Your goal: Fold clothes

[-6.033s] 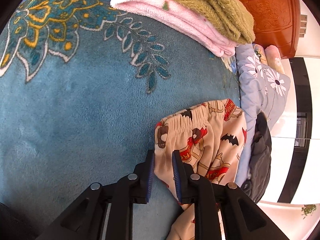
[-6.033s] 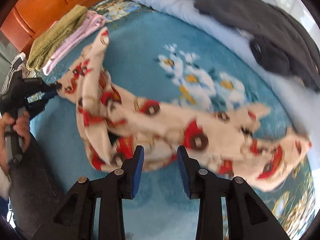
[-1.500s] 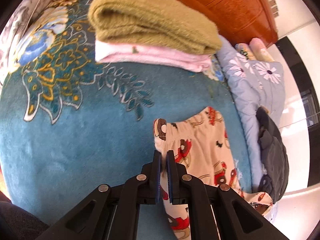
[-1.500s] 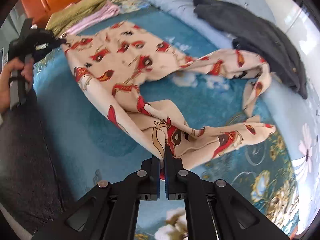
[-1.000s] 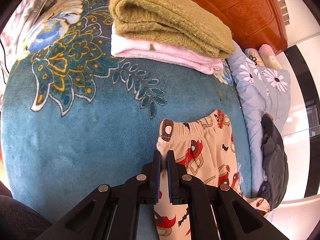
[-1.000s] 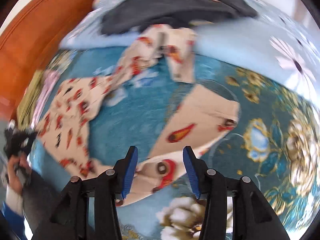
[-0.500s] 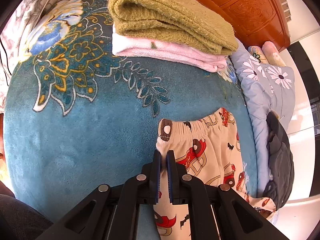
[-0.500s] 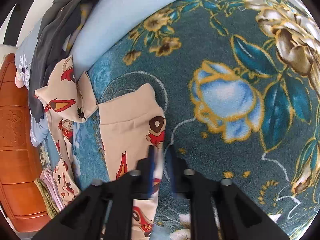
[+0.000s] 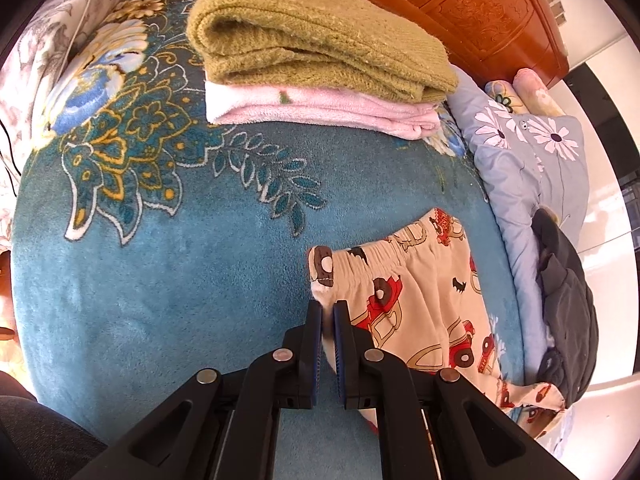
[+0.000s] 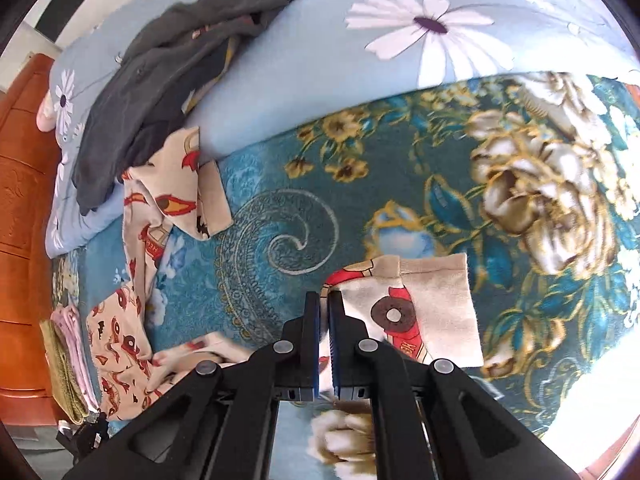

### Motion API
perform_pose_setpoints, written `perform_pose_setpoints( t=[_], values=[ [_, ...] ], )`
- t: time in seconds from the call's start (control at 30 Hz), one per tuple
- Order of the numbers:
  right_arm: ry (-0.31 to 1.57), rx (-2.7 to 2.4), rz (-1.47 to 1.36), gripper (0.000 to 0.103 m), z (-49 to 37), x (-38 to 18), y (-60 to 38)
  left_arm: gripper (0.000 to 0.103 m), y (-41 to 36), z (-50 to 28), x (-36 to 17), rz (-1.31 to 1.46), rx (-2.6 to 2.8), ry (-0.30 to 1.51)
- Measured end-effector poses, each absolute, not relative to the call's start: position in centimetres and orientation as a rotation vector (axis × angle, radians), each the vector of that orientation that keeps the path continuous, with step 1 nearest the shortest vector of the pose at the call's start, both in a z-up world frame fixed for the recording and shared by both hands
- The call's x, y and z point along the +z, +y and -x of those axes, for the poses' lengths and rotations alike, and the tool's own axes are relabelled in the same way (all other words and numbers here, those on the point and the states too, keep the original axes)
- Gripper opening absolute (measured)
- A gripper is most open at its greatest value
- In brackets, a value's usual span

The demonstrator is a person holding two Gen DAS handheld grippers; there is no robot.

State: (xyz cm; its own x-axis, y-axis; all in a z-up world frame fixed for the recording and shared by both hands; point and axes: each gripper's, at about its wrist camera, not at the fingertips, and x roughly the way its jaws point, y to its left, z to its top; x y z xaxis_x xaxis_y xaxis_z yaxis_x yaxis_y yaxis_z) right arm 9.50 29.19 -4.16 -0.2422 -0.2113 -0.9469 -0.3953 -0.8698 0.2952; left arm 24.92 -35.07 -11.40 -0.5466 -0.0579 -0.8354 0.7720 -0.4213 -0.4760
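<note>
Teal floral blanket (image 9: 168,280) covers the bed, with a carved wooden headboard (image 9: 500,12) behind and a pale blue quilt (image 10: 320,64) printed with daisies along the far side. On the blanket lie cream pyjama trousers (image 9: 420,312) with a red car print, spread lengthwise. The left gripper (image 9: 328,314) has its jaws nearly together, pinching a corner of the elastic waistband. The right gripper (image 10: 324,304) has just been closing; its jaws are now nearly together on the edge of a trouser-leg cuff (image 10: 420,308) that lies flat on the blanket. The other leg lies twisted away towards a dark grey garment (image 10: 168,64) heaped on the quilt.

The step in hand looks like straightening the trousers before the first fold. To do it well, both pinches should keep a firm hold of only the garment's own layers, without catching the blanket pile beneath. Lifting the cuff slightly and drawing it away from the waistband should take out slack; the pull should be even so the waistband corner does not slip. The twisted leg will probably need bringing alongside this one, seams matched, before folding. A finished stack, an olive knit (image 9: 312,40) on a pink fleece (image 9: 320,108), sits near the headboard.
</note>
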Motion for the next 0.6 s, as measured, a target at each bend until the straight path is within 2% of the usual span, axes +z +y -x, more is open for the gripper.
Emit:
perform_pose_setpoints(
  t=[0.1,0.2,0.27,0.33,0.47,0.6],
  values=[
    [0.857,2.195,1.909,0.005,-6.3,-7.9,26.3,0.006,-35.5,-25.8,-11.4,-0.996,-1.994,1.29],
    [0.867,2.276,1.891,0.009,-3.9,-8.4,24.4,0.006,-35.8,-26.3,-11.5,-0.968,-1.981,1.318],
    [0.869,2.383,1.903,0.048,-3.5,-7.3,24.2,0.006,-35.8,-26.0,-11.7,-0.98,-1.978,1.319],
    [0.845,2.494,1.886,0.051,-3.7,-5.8,24.5,0.006,-35.7,-25.5,-12.1,-1.014,-1.97,1.308],
    [0.634,2.51,1.742,0.051,-6.8,-4.4,28.4,0.006,-35.3,-24.8,-12.7,-1.085,-1.938,1.282],
    [0.729,2.291,1.806,0.051,-9.9,-8.6,32.5,0.007,-35.6,-25.2,-13.5,-1.101,-1.871,1.32]
  ],
)
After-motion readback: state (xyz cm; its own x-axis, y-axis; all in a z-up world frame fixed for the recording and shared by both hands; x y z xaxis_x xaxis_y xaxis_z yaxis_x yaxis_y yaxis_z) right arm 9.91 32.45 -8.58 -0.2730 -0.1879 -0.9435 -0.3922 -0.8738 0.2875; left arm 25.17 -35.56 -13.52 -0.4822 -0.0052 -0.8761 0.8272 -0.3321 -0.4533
